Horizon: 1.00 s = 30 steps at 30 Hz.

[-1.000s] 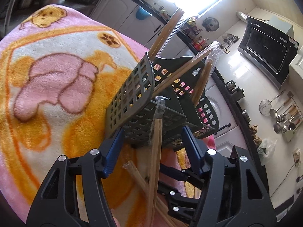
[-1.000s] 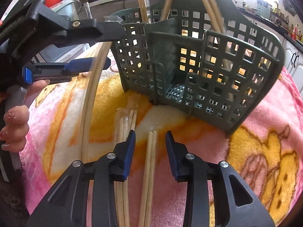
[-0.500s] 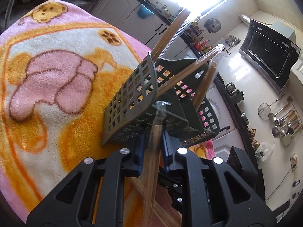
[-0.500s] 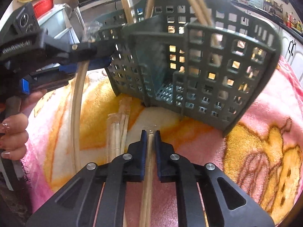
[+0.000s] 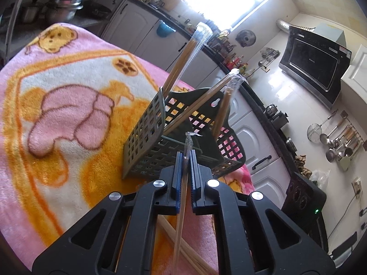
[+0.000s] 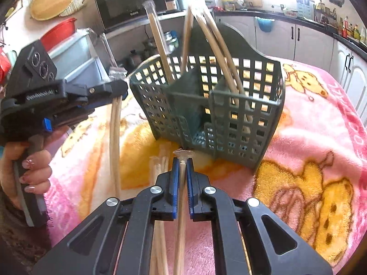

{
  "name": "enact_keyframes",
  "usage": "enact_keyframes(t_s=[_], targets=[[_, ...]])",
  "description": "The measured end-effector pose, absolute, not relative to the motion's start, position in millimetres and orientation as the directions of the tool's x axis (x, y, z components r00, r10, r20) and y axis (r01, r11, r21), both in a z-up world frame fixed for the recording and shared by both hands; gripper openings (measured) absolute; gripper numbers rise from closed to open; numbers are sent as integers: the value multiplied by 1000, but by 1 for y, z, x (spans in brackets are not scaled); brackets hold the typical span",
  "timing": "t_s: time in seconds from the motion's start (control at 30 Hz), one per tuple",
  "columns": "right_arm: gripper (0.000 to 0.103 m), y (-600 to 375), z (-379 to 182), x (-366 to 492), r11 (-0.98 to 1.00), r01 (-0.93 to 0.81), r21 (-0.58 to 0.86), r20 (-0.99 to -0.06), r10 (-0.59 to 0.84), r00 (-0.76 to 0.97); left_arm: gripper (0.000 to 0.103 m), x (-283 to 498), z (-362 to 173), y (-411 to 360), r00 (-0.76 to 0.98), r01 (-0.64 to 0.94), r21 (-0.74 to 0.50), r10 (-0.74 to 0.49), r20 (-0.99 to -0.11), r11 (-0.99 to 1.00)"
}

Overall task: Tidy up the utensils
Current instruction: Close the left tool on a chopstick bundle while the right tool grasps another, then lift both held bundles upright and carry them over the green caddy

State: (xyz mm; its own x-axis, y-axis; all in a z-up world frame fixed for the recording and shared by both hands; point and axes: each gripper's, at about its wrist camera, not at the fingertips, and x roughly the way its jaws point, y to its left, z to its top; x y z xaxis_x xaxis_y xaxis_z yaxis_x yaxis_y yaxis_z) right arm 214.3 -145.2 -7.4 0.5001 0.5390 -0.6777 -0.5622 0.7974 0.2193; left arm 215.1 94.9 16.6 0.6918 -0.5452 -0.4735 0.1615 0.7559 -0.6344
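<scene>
A dark green slotted utensil basket [image 5: 149, 142] [image 6: 229, 105] stands on a pink and orange blanket, with several wrapped pairs of wooden chopsticks [image 6: 215, 39] leaning in its compartments. My left gripper [image 5: 186, 158] is shut on one wrapped chopstick pair [image 5: 181, 208], lifted just in front of the basket; it also shows in the right wrist view as the left gripper [image 6: 119, 91], held by a hand [image 6: 34, 171]. My right gripper [image 6: 182, 162] is shut on another wrapped pair [image 6: 181, 224], near the basket's front corner. More wrapped pairs [image 6: 160, 167] lie on the blanket below.
The blanket [image 5: 68, 105] covers the table. Kitchen cabinets [image 5: 142, 29] and a counter run behind. A microwave [image 6: 130, 4] and plastic bins [image 6: 80, 50] stand at the back left of the right wrist view; a range hood [image 5: 314, 66] hangs on the wall.
Both grippers went from open to shut, each on a wrapped chopstick pair, then rose a little from the blanket with the pairs in them.
</scene>
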Motion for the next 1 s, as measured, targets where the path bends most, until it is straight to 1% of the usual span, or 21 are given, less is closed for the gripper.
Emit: enact_keyframes(t_s=[0.2, 0.53, 1.0], targets=[[6, -144, 15, 198, 780, -586, 219, -632, 571, 524, 3, 198, 28, 98, 715, 190, -631, -546, -437, 752], [6, -150, 43, 181, 768, -608, 199, -553, 600, 578, 3, 178, 42, 99, 739, 224, -611, -541, -402, 759], [6, -178, 78, 160, 790, -588, 173, -420, 599, 682, 3, 164, 64, 87, 750, 290, -591, -563, -348, 753]])
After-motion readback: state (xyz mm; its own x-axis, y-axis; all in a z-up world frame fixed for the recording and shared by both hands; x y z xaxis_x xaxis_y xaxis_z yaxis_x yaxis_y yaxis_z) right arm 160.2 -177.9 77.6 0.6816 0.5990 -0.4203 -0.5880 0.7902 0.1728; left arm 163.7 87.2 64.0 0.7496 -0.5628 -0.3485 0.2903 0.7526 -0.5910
